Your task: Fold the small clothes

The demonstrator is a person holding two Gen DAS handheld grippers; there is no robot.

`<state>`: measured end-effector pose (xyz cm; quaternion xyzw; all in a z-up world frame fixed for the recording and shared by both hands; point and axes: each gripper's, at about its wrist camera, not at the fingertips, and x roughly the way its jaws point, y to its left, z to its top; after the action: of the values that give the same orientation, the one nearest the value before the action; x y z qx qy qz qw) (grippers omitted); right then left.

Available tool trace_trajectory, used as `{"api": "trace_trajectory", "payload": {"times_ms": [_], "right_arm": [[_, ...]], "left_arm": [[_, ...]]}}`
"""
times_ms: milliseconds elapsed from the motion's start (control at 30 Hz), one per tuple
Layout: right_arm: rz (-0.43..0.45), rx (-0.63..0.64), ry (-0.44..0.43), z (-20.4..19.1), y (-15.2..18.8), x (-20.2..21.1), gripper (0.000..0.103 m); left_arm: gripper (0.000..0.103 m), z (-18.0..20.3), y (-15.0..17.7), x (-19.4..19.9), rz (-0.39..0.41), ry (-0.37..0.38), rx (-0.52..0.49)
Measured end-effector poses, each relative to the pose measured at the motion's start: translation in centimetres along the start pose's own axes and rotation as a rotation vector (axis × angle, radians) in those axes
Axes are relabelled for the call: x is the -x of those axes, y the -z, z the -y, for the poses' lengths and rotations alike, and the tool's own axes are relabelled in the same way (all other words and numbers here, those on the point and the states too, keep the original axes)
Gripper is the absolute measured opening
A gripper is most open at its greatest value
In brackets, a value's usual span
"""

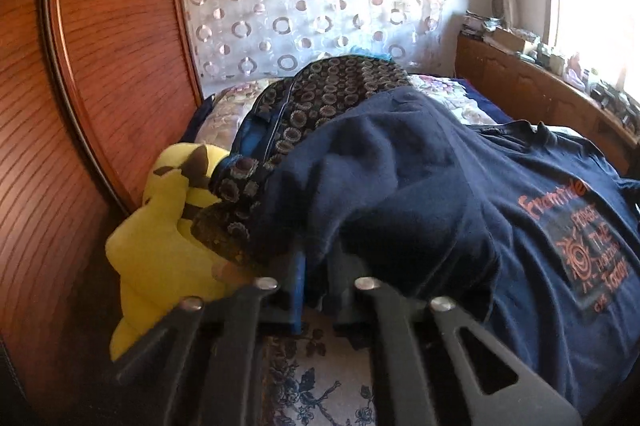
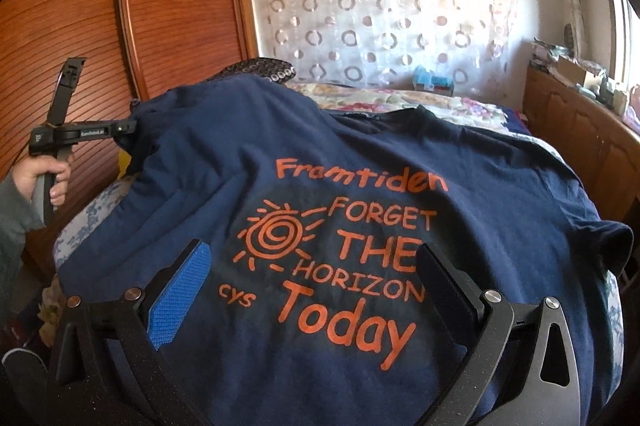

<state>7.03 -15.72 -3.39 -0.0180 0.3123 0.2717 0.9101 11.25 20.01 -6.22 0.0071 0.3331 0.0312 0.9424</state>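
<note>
Left tongs (image 1: 316, 286) clamped on the sleeve edge of the navy T-shirt (image 2: 360, 153), beside the yellow plush toy (image 1: 160, 234). T-shirt lies print-up on the bed (image 2: 400, 97). Right tongs (image 2: 316, 290) wide open above the print, holding nothing.

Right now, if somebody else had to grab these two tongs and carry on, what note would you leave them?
Left tongs: shut on the left sleeve edge of the navy T-shirt, lifted a little off the bed.
Right tongs: open, over the shirt's orange print, holding nothing.
The shirt lies spread print-up on the flowered bedspread. A yellow plush toy and a dark patterned garment lie beside the pinched sleeve.
Done: sleeve gripped.
Left: every fold. I would probably bring that sleeve across the print first, keeping it clear of the patterned garment.
</note>
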Motion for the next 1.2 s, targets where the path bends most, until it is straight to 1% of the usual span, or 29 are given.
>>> {"api": "trace_trajectory", "payload": {"times_ms": [167,300,400,500,533,600,633,700,800,867,967,1100,1167,1200], "right_arm": [[-0.001,-0.012,0.000,0.4,0.3,-0.1,0.103],[0.002,-0.020,-0.001,0.6,0.4,0.0,0.103],[0.003,-0.028,-0.002,0.8,0.5,0.0,0.103],[0.004,-0.040,-0.006,1.2,0.5,0.0,0.103],[0.005,-0.043,-0.008,1.3,0.5,0.0,0.103],[0.005,-0.047,-0.010,1.4,0.6,0.0,0.103],[0.005,-0.050,-0.011,1.5,0.6,0.0,0.103],[0.001,-0.056,-0.012,1.6,0.6,-0.1,0.103],[0.000,-0.058,-0.015,1.9,0.6,0.0,0.103],[0.000,-0.061,-0.017,1.9,0.6,0.0,0.103],[-0.003,-0.069,-0.023,2.2,0.7,0.1,0.103],[-0.015,-0.068,-0.028,2.4,0.6,0.1,0.103],[-0.020,-0.060,-0.041,2.7,0.2,0.4,0.101],[-0.021,-0.057,-0.046,2.9,0.0,0.4,0.098]], "left_arm": [[0.001,1.5,-2.1,2.5,0.047,0.005,-0.056],[0.001,3.6,-4.7,4.3,0.095,0.035,-0.097],[0.001,6.2,-6.7,4.9,0.114,0.061,-0.149],[0.001,9.6,-8.3,4.3,0.097,0.098,-0.204],[0.004,11.0,-8.7,3.8,0.085,0.110,-0.229],[0.017,13.0,-9.1,3.0,0.051,0.146,-0.263],[0.020,14.0,-9.2,2.6,0.031,0.177,-0.277],[0.036,15.2,-8.8,2.5,0.024,0.209,-0.295],[0.044,15.6,-8.2,3.0,0.012,0.202,-0.288],[0.049,15.3,-7.8,3.4,0.015,0.215,-0.282],[0.051,14.4,-7.1,3.8,0.008,0.217,-0.265],[0.052,13.1,-4.9,3.8,-0.005,0.204,-0.224],[0.052,12.5,-3.4,3.7,-0.012,0.192,-0.210],[0.052,12.1,-2.6,3.5,-0.017,0.189,-0.203]]}}
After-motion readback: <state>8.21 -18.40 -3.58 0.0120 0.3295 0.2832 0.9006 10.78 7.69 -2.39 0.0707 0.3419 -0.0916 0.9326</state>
